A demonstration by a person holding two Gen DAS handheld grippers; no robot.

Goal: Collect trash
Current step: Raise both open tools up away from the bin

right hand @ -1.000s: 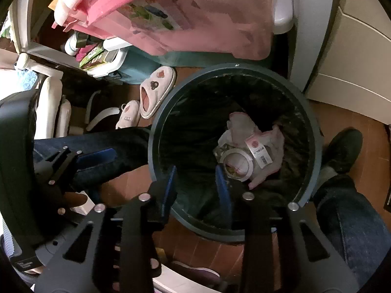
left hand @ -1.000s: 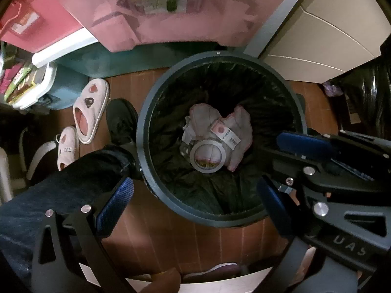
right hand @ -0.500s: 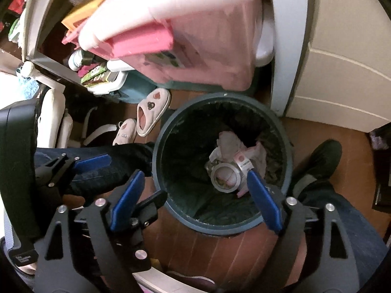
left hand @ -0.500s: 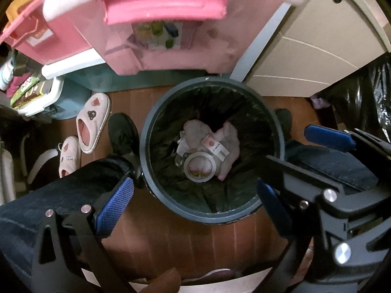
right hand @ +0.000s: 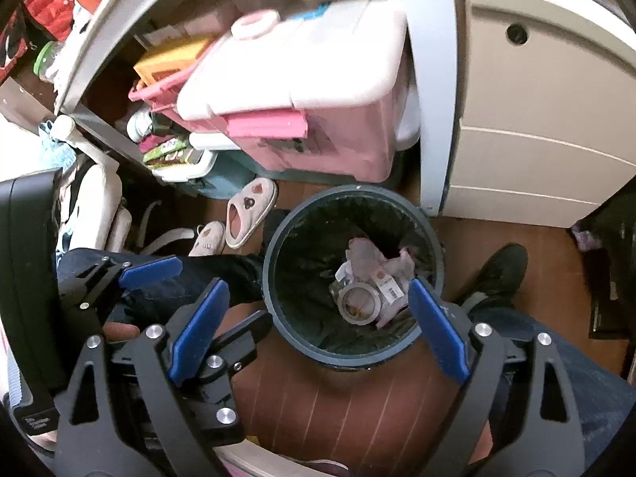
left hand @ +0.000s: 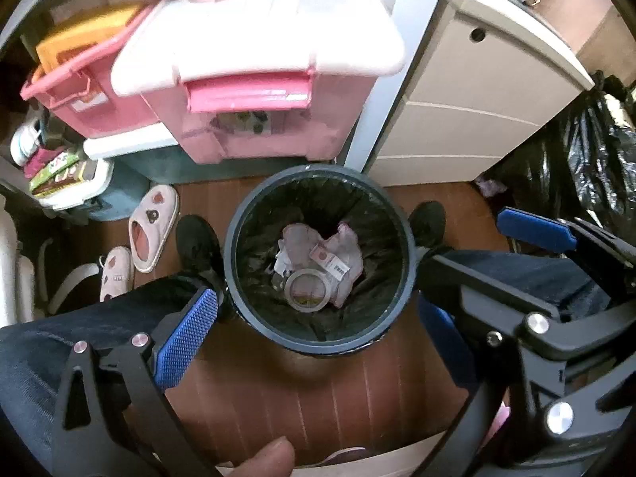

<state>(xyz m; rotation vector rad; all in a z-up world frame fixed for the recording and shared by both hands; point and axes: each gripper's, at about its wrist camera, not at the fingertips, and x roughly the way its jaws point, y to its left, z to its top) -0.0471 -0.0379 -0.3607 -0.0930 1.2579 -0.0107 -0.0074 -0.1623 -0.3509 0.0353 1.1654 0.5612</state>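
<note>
Round dark trash bin (left hand: 318, 262) on the wood floor (left hand: 338, 397), lined with a black bag, standing between two dark shoes. Inside, at the bottom: a roll of clear tape (left hand: 308, 290) lying flat, resting against crumpled pale pink wrapping (left hand: 346, 254) bearing a white barcode label.

Left claw (left hand: 314, 334) held above the bin, pointing steeply down; blue pads spread wide, nothing between them. Right claw (right hand: 318, 330) likewise above the bin's near rim; jaws just opened and now wide apart, nothing gripped, tape roll (right hand: 357, 302) visible in the bin (right hand: 351, 278) between the two pads.

Left view only: black plastic sack (left hand: 588, 167) at the right edge, fingertip (left hand: 262, 459) at the bottom edge, right claw entering from the right. Right view only: left claw at the left with a finger behind it, red items on the upper-left shelf. Both views: pink storage box (left hand: 254, 91), beige cabinet (left hand: 477, 99), pink slippers (left hand: 153, 226).
</note>
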